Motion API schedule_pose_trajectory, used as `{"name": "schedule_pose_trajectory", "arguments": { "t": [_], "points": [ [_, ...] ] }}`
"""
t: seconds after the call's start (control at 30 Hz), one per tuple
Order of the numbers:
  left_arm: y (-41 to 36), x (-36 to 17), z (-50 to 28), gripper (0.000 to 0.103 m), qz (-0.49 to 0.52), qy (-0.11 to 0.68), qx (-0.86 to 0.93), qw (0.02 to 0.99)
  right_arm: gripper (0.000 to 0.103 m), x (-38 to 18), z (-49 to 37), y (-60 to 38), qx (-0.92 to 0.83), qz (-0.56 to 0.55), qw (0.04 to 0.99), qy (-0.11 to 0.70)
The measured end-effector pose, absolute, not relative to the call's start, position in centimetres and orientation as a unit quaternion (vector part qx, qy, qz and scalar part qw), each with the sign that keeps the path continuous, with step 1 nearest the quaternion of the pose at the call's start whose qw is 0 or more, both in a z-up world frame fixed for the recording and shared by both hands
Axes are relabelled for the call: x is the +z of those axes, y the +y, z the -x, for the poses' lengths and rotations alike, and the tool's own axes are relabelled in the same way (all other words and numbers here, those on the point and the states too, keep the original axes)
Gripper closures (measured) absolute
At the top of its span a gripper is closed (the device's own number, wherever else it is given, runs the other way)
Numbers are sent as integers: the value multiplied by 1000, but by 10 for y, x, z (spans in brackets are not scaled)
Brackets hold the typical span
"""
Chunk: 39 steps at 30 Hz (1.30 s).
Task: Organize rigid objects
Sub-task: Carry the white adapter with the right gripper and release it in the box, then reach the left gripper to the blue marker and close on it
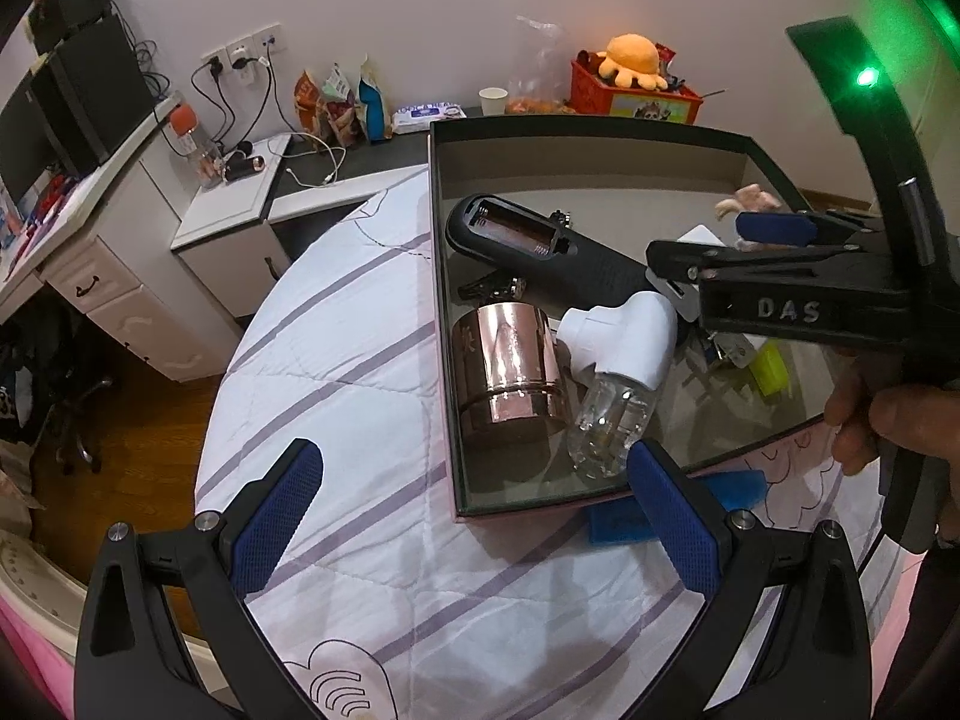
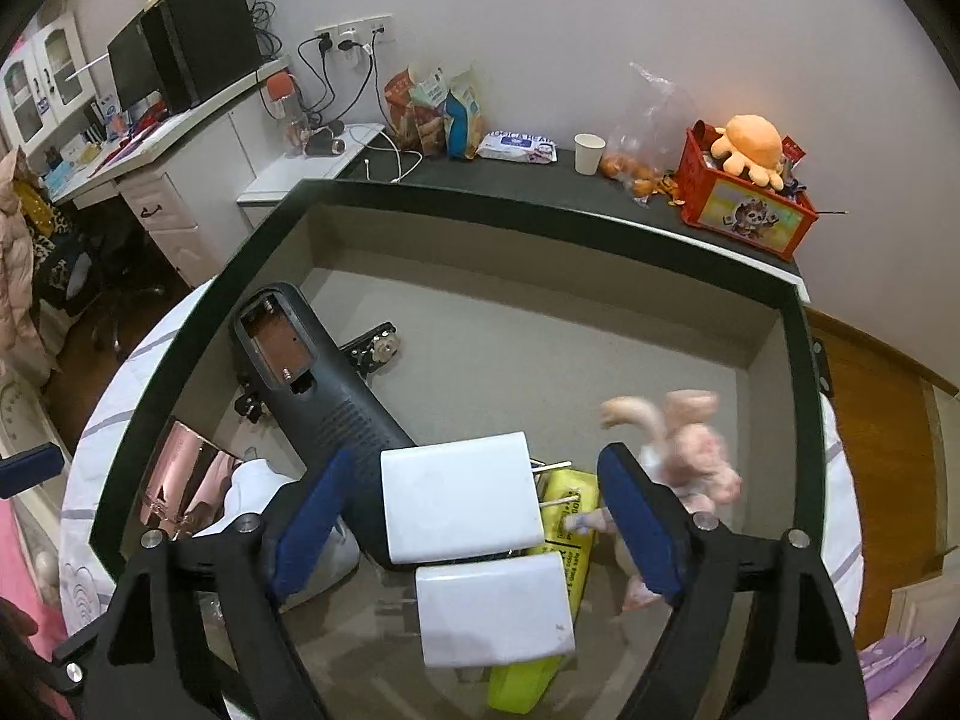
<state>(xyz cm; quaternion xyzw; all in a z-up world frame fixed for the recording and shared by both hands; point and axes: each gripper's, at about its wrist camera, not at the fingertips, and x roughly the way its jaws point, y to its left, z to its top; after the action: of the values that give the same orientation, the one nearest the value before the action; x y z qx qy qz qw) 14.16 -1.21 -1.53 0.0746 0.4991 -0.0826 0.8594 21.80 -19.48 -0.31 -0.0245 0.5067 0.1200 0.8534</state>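
Note:
A dark-rimmed box (image 1: 441,300) (image 2: 540,204) lies on the striped bed cover. In it are a copper cup (image 1: 510,360), a clear bottle (image 1: 606,426) with a white cap, a black handle (image 2: 312,384) with an open battery bay, two white chargers, a yellow item (image 2: 570,516) and a blurred pink figurine (image 2: 690,438). My right gripper (image 2: 480,456) is open over the box. The upper charger (image 2: 459,498) sits between its blue pads with a gap on each side. My left gripper (image 1: 474,456) is open and empty above the box's near left corner.
A dark shelf behind the box holds a red crate (image 2: 744,210) with an orange plush, a paper cup (image 2: 588,153), wipes and snack bags. A white desk (image 1: 108,228) stands at left. Blue pieces (image 1: 618,525) lie on the bed by the box's near wall. A hand (image 1: 870,420) grips the right tool.

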Motion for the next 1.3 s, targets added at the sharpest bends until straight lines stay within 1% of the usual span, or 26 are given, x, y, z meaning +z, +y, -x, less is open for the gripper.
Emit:
{"name": "schedule_pose_trajectory", "arguments": {
  "t": [0.33,0.63,0.83,1.07,1.3],
  "points": [
    [-18,-6,-122,0,-78,491,-90,863,15,39,-187,-213,113,-4,882,458],
    [-38,-12,-97,0,-83,502,-106,854,15,66,-131,-237,107,-33,898,426],
    [-56,-25,-82,0,-85,517,-119,843,15,67,-80,-272,93,-75,902,415],
    [-75,-42,-79,0,-62,540,-132,829,15,57,-30,-299,69,-96,901,417],
    [-86,-62,-91,1,-44,559,-128,818,15,53,-15,-308,65,-102,901,416]
  ]
}}
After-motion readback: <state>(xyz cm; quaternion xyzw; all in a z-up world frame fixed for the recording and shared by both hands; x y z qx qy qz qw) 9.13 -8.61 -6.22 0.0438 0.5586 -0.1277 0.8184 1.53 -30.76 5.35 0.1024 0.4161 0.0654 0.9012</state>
